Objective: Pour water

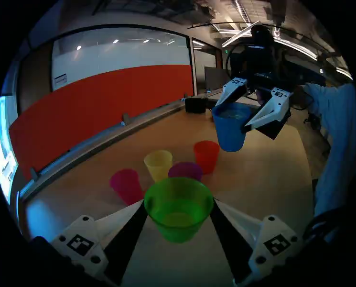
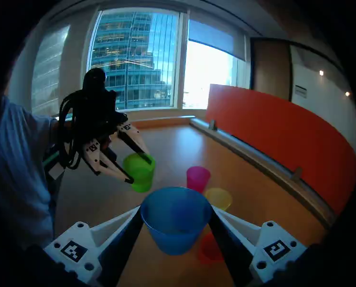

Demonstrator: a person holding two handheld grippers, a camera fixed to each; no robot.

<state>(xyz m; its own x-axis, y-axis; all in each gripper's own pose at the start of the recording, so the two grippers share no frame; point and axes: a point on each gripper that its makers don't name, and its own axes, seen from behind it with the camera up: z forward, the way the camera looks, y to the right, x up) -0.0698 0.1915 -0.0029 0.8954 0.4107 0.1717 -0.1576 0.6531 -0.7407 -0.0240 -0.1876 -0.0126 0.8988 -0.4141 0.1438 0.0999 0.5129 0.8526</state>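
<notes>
The left gripper (image 1: 178,206) is clamping a green cup (image 1: 178,221) above the table (image 1: 268,167), in front of a pink cup (image 1: 126,185), yellow cup (image 1: 158,164), purple cup (image 1: 185,169) and red cup (image 1: 206,155). Farther right, the right gripper (image 1: 234,115) is gripping a blue cup (image 1: 230,133) in the air, seemingly with water inside.

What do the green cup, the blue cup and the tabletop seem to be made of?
Green cup: probably thin plastic, translucent and slightly glossy; light passes through its wall. Blue cup: likely the same plastic, translucent, with a smooth rim. Tabletop: wood-look, smooth satin sheen; solid wood or laminate cannot be told.
</notes>
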